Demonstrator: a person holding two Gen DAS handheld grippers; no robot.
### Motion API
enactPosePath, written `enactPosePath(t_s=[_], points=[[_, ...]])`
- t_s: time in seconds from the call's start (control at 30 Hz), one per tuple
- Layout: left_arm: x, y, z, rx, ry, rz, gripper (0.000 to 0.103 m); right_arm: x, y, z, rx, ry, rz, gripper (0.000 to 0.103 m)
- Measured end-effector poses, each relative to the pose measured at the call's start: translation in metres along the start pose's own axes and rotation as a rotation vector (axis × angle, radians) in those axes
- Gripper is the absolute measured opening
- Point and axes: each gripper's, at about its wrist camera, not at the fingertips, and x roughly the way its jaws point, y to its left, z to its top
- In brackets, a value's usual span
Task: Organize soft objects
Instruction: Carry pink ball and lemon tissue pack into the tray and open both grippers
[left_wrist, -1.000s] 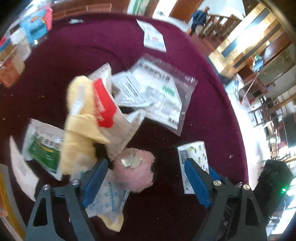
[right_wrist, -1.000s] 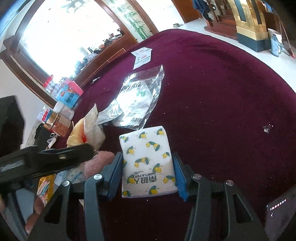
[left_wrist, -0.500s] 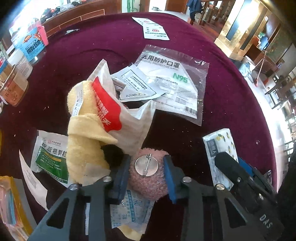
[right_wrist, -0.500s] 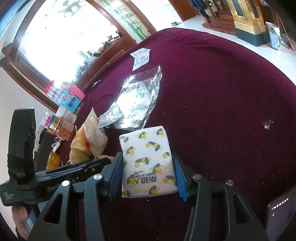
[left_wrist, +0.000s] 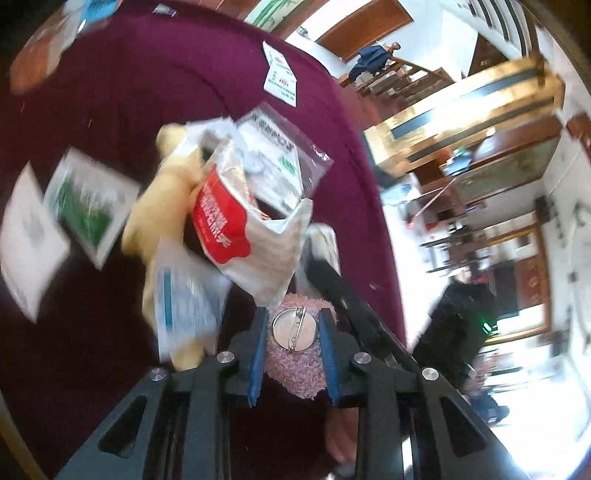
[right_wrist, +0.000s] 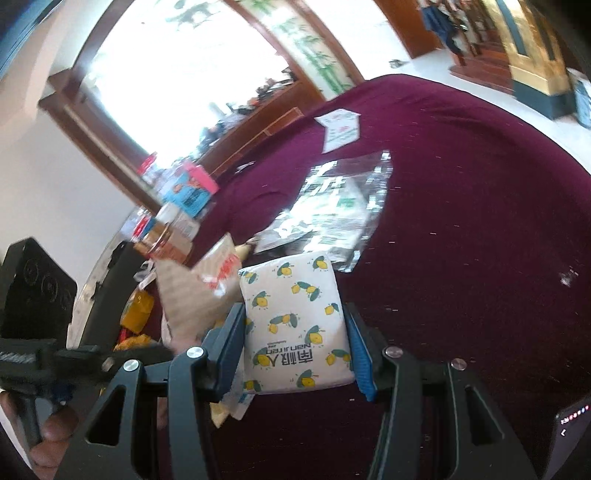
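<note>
Pink plush badge (left_wrist: 293, 345), metal pin-back facing up, now sits pinched between the blue pads of the left gripper (left_wrist: 292, 356); a second ago those jaws stood wide on either side of it, and they have just been closing until the fuzz bulged between them. The left wrist view is smeared and tilted, and the badge appears lifted clear of the maroon tablecloth (left_wrist: 110, 92), away from the yellow towel (left_wrist: 159, 206) and the red-and-white bag (left_wrist: 236, 229) it lay against. So one soft item seems secured and ready to be carried off to wherever the soft things are gathered.

To the right, the right gripper (right_wrist: 297, 354) is clamped on the lemon-print tissue pack (right_wrist: 295, 325), unchanged from a second ago, held just above the cloth near the clear N95 mask bag (right_wrist: 332, 206). Both hands look loaded.
</note>
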Motion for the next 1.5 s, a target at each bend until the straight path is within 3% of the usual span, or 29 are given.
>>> enactPosePath(t_s=[0.07,0.17,0.23,0.3,0.4,0.5,0.57,0.67,0.8,0.97,1.1,1.3,1.5], points=[[0.003,0.001,-0.010,-0.022,0.028,-0.012,0.026,0.001,0.008,-0.001,-0.039,0.000,0.002,0.051],[0.012,0.013,-0.020,-0.056,0.044,0.032,0.026,0.004,0.017,-0.004,-0.077,0.020,0.024,0.051],[0.020,0.020,-0.025,-0.075,0.065,0.052,0.026,-0.002,0.021,-0.006,-0.094,-0.011,0.026,0.051],[0.026,0.024,-0.028,-0.074,0.066,0.090,0.026,-0.015,0.025,-0.006,-0.103,-0.037,0.095,0.051],[0.033,0.032,-0.035,-0.091,0.079,0.094,0.026,-0.016,0.043,-0.009,-0.149,0.029,0.160,0.051],[0.033,0.034,-0.043,-0.092,0.082,0.095,0.026,0.013,0.058,-0.013,-0.223,0.126,0.035,0.050],[0.023,0.033,-0.053,-0.074,0.070,0.101,0.026,0.023,0.056,-0.019,-0.213,0.153,0.016,0.050],[-0.003,0.037,-0.070,-0.066,0.026,0.098,0.027,0.016,0.048,-0.019,-0.157,0.131,0.034,0.051],[-0.054,0.062,-0.099,-0.100,-0.085,0.095,0.027,-0.008,0.063,-0.028,-0.136,0.108,0.137,0.051],[-0.119,0.095,-0.132,-0.193,-0.227,0.098,0.027,-0.023,0.126,-0.064,-0.215,0.148,0.254,0.051],[-0.175,0.124,-0.144,-0.246,-0.341,0.163,0.027,-0.009,0.174,-0.094,-0.265,0.230,0.339,0.051],[-0.205,0.167,-0.135,-0.318,-0.416,0.286,0.027,0.029,0.235,-0.134,-0.358,0.336,0.343,0.052],[-0.202,0.201,-0.133,-0.366,-0.397,0.354,0.029,0.064,0.273,-0.155,-0.410,0.389,0.292,0.052]])
